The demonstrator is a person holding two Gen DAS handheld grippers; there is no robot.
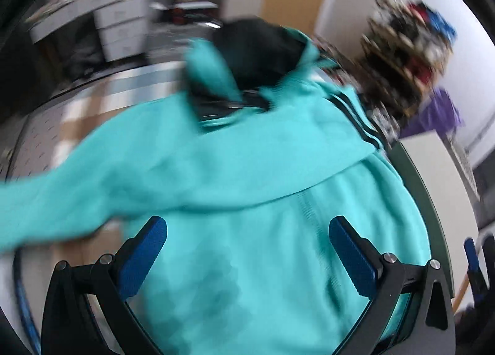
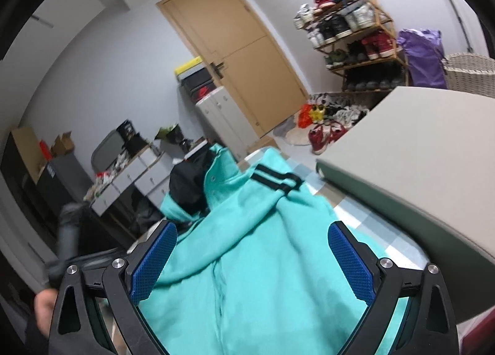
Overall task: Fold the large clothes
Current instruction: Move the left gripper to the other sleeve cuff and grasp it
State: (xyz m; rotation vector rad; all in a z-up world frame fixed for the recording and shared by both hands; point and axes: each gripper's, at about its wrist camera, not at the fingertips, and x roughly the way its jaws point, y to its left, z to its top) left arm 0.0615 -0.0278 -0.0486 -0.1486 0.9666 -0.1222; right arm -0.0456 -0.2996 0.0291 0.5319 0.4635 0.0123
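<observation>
A turquoise jacket [image 1: 241, 169] with black double stripes and a black lining fills the blurred left wrist view; one sleeve trails to the left. My left gripper [image 1: 247, 253] hovers over its body, blue pads [image 1: 145, 256] wide apart, so it is open with nothing pinched. In the right wrist view the same jacket [image 2: 247, 231] lies bunched, its striped cuff [image 2: 275, 180] folded across the top and its black lining [image 2: 188, 185] showing at the collar. My right gripper [image 2: 252, 259] is also open above the cloth.
A pale table with a dark green edge [image 2: 402, 169] stands close on the right. A checked surface [image 1: 102, 98] lies under the jacket. Behind are a wooden door [image 2: 241, 45], a shoe rack [image 2: 355, 36], white cabinets [image 2: 219, 113] and a wicker basket [image 2: 470, 73].
</observation>
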